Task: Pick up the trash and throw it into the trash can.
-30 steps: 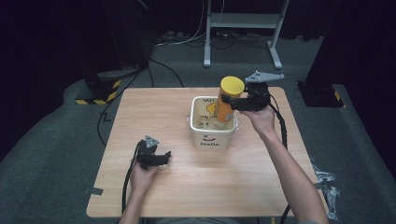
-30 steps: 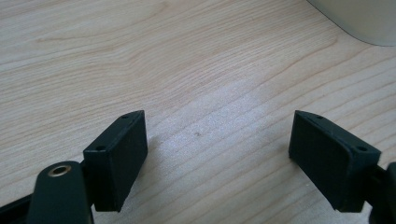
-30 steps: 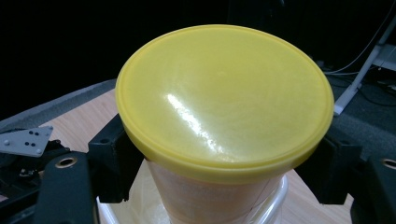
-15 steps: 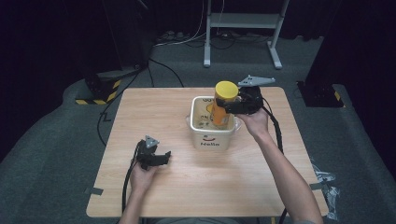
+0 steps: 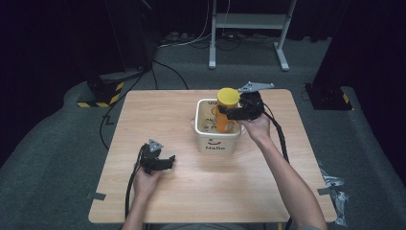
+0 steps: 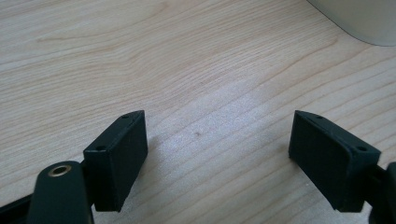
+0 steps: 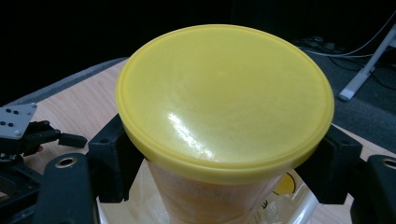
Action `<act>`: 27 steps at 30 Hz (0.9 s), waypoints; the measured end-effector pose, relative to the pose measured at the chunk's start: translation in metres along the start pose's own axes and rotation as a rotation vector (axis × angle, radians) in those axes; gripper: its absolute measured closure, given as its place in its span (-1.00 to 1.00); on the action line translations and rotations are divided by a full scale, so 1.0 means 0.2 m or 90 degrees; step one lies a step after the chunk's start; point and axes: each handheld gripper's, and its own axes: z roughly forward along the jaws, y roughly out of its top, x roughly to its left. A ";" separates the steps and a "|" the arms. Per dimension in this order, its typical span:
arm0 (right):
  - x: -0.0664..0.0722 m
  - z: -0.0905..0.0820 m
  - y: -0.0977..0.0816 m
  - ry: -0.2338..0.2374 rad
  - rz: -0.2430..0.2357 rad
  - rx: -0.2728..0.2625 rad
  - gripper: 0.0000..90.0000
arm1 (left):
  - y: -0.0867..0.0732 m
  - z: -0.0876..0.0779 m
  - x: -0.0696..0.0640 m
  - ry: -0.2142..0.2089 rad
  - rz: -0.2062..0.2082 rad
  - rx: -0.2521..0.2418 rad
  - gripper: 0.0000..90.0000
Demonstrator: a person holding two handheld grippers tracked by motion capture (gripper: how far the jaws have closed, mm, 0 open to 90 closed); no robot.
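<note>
- The lower part of the orange container (image 5: 225, 117) is hidden: in the high view it dips behind the near wall of the white tub (image 5: 218, 143), and in the right gripper view its broad yellow lid (image 7: 224, 95) covers most of the body beneath, so how deep it sits, and whether it touches the tub's floor, cannot be told.
- Inside the tub, some dark printing on the inner wall and a crinkled clear wrapper (image 7: 285, 205) are only partly visible; what they are is hard to make out.
- The right gripper (image 5: 234, 114) is at the far right of the counter (image 5: 287, 191), just right of the tub, clenched around the container just under the lid rim; a black pad presses on each side of the body.
- The container stands roughly upright in the tub, its lid above the tub's rim, directly in front of the right gripper's camera.
- The left gripper (image 6: 224, 154) lies low over the near left of the counter, well apart from the tub; its jaws are spread wide with bare wood between them.
- In the left gripper view a pale corner of the tub is cut off at the top right edge.
- The person's forearms are cut off at the bottom of the high view.
</note>
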 end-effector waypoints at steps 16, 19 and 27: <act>-0.05 0.07 -0.12 -0.008 0.026 0.017 -0.46 | 0.00 0.00 0.00 0.000 0.000 0.002 -0.56; -0.06 0.09 -0.13 -0.011 0.029 0.024 -0.46 | 0.00 0.00 0.00 0.000 0.002 0.004 -0.56; -0.05 0.12 -0.14 -0.010 0.023 0.037 -0.46 | 0.00 0.00 0.00 0.000 0.003 0.004 -0.56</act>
